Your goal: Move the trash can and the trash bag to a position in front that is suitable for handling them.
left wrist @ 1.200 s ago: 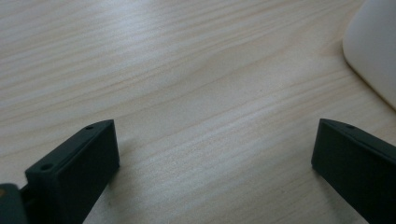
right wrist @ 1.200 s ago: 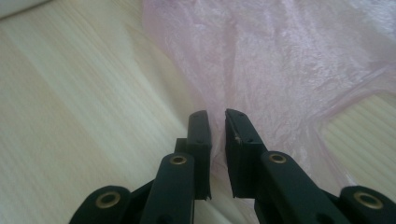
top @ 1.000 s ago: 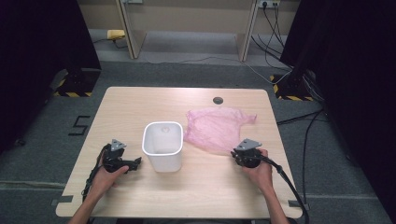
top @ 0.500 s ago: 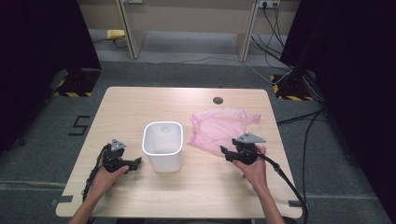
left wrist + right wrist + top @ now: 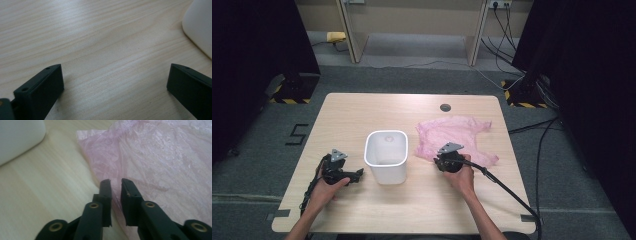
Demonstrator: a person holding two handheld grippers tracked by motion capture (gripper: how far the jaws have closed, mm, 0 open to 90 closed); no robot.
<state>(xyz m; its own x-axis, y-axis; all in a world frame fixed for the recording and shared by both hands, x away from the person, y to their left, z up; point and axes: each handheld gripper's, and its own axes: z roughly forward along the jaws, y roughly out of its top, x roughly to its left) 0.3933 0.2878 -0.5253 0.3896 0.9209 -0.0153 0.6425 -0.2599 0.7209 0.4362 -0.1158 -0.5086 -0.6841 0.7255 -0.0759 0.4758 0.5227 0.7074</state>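
A white bin (image 5: 386, 155) stands upright at the table's middle, its wall also at the left gripper view's right edge (image 5: 200, 27). A crumpled pink plastic bag (image 5: 452, 132) lies flat to its right. My right gripper (image 5: 437, 162) sits at the bag's near left edge. Its jaws have just been closing and stand almost together (image 5: 116, 182), with the thin edge of the bag (image 5: 160, 157) in the narrow slit between them. My left gripper (image 5: 357, 175) rests low on the table left of the bin, jaws wide apart (image 5: 113, 75) over bare wood.
The light wood table (image 5: 362, 115) has a round cable hole (image 5: 445, 107) at its far edge. A cable (image 5: 507, 190) trails from the right gripper off the table's near right. Dark stands and floor cables surround the table.
My right gripper moved left along the bag's near edge, opening midway and then closing at the bag's left corner. The bag shifted slightly. The left gripper stayed put.
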